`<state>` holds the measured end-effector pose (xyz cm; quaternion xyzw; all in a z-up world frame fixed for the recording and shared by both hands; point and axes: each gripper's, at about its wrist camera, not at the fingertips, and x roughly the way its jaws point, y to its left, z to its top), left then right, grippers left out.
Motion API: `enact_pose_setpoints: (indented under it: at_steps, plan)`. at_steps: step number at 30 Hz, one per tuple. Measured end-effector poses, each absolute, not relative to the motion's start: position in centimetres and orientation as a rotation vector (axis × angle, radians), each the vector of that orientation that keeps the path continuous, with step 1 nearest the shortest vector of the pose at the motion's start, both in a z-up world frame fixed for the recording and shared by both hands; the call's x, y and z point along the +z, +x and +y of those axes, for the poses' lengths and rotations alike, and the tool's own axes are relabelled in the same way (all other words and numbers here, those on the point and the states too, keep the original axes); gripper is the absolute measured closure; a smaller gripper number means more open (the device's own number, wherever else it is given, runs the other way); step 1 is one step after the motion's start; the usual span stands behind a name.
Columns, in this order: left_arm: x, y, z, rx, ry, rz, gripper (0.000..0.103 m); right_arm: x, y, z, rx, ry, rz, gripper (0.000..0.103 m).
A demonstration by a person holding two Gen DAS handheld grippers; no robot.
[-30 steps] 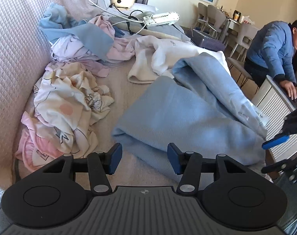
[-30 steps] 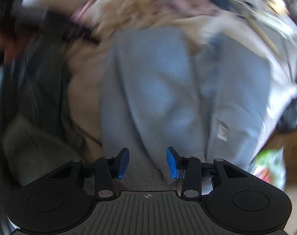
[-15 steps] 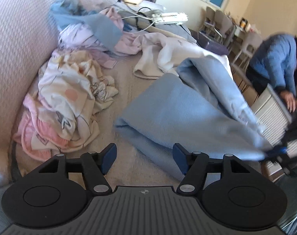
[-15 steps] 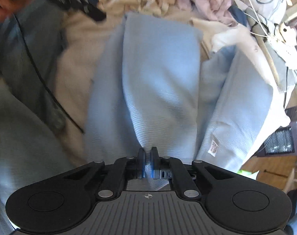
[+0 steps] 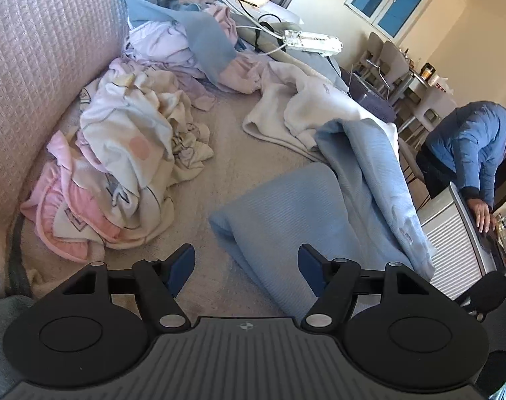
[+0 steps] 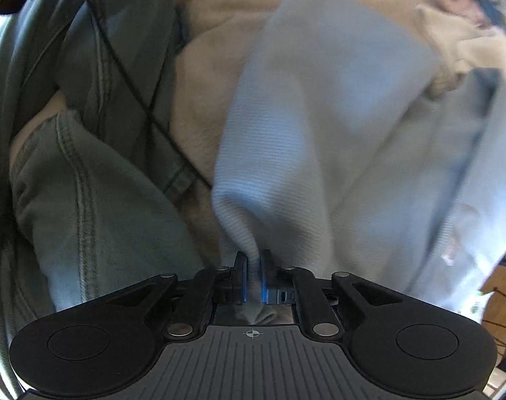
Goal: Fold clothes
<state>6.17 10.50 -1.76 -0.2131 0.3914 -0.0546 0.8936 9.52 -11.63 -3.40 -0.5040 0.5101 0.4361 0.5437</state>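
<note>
A light blue ribbed garment (image 5: 296,213) lies partly folded on the beige sofa seat (image 5: 232,156), one long part running off to the right. My left gripper (image 5: 246,266) stands open just above the garment's near edge, with nothing between its blue pads. In the right wrist view the same light blue garment (image 6: 336,116) is pulled up into a tented fold, and my right gripper (image 6: 253,276) is shut on a pinch of its edge. The cloth bunches between the fingers.
A heap of patterned cream and pink clothes (image 5: 126,166) lies at the left against the quilted sofa back (image 5: 42,50). A white garment (image 5: 306,106) and more clothes (image 5: 186,40) lie beyond. A person in a blue jacket (image 5: 469,153) bends over a white cabinet (image 5: 449,233). Grey-green trousers (image 6: 69,166) fill the right wrist view's left.
My right gripper went from open to shut on the blue garment's edge and has lifted and drawn it nearer. The left gripper stayed open and shifted slightly over the sofa.
</note>
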Motion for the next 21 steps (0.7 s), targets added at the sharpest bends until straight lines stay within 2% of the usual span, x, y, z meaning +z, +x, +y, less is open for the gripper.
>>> enact_pose_setpoints:
  at_steps: [1, 3, 4, 5, 6, 10, 11, 12, 14, 21]
  plan:
    - [-1.6, 6.3, 10.6, -0.109, -0.443, 0.805, 0.037, -2.8, 9.8, -11.6, 1.04, -1.182, 1.229, 0.081]
    - [-1.1, 6.5, 10.8, -0.114, -0.453, 0.792, 0.037, -0.6, 11.0, -12.1, 1.049, -1.08, 1.254, 0.057]
    - [-0.9, 6.6, 10.9, -0.121, -0.463, 0.784, 0.037, 0.9, 12.0, -12.8, 1.048, -0.994, 1.262, 0.051]
    - [-0.7, 6.8, 10.9, -0.13, -0.473, 0.778, 0.036, 2.5, 13.2, -13.6, 1.039, -0.902, 1.267, 0.039]
    - [-0.5, 7.1, 10.6, -0.147, -0.47, 0.772, 0.036, 3.9, 14.5, -14.6, 1.021, -0.812, 1.266, 0.038]
    - [0.3, 8.3, 8.9, -0.212, -0.447, 0.749, 0.036, 6.3, 20.1, -18.6, 0.852, -0.51, 1.258, 0.038]
    - [0.4, 8.7, 8.2, -0.228, -0.431, 0.747, 0.036, 5.9, 21.5, -19.3, 0.808, -0.448, 1.269, 0.043]
    - [0.6, 8.9, 7.4, -0.253, -0.413, 0.743, 0.036, 5.1, 22.5, -19.8, 0.771, -0.397, 1.292, 0.057]
    - [1.0, 9.3, 5.9, -0.305, -0.378, 0.735, 0.039, 3.6, 23.3, -20.0, 0.75, -0.348, 1.345, 0.068]
    - [0.8, 13.8, 0.2, -0.442, -0.267, 0.858, 0.037, -1.5, 24.8, -20.1, 0.74, -0.236, 1.539, 0.068]
